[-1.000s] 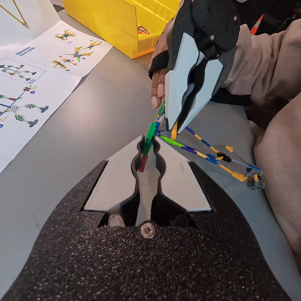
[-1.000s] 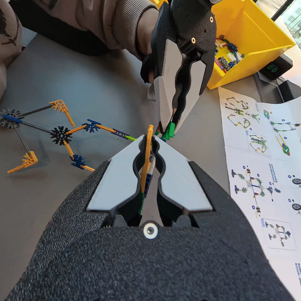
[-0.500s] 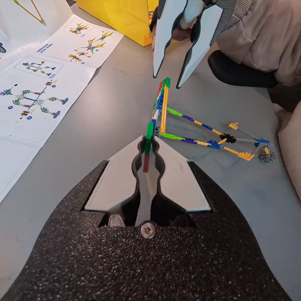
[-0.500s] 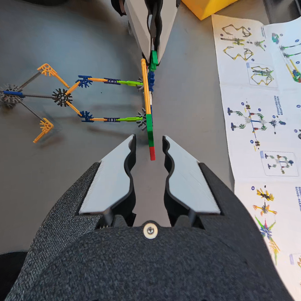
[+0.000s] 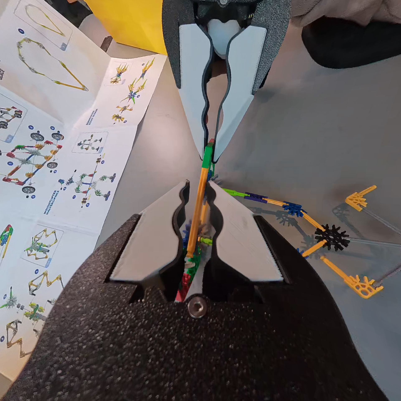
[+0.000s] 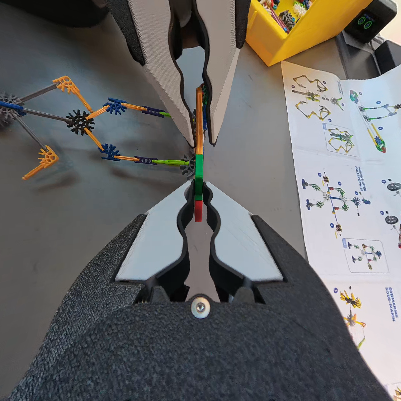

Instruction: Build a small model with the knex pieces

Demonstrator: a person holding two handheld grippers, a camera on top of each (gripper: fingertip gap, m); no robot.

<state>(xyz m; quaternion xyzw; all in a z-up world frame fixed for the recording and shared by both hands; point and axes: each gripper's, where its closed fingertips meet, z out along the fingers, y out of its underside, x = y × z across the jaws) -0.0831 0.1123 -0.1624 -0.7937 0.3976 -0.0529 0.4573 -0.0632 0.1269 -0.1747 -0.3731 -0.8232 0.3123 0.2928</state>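
Note:
A toy model of plastic rods and connectors lies on the grey table, its orange crossbar (image 5: 196, 217) pointing from one gripper to the other. My left gripper (image 5: 198, 181) is closed around the middle of the crossbar, which reaches deep between its fingers. My right gripper (image 6: 198, 181) is shut on the green connector (image 6: 199, 169) and the red piece (image 6: 198, 209) at its end of the crossbar (image 6: 199, 121). The right gripper (image 5: 209, 161) shows opposite in the left wrist view, and the left gripper (image 6: 202, 144) in the right wrist view. The model's arms meet at a black connector (image 6: 80, 122).
A yellow bin (image 6: 282, 41) of loose parts stands at the back and also shows in the left wrist view (image 5: 134, 23). A printed instruction sheet (image 5: 54, 152) lies beside the model. A black device with a lit screen (image 6: 371, 21) sits near the bin. A person's sleeve (image 5: 347, 10) is behind. Only a small space, under 4 cm, lies between the two pairs of fingers.
My right gripper, open half a second ago, has closed on the green and red end. My left gripper has slid forward from its end along the crossbar.

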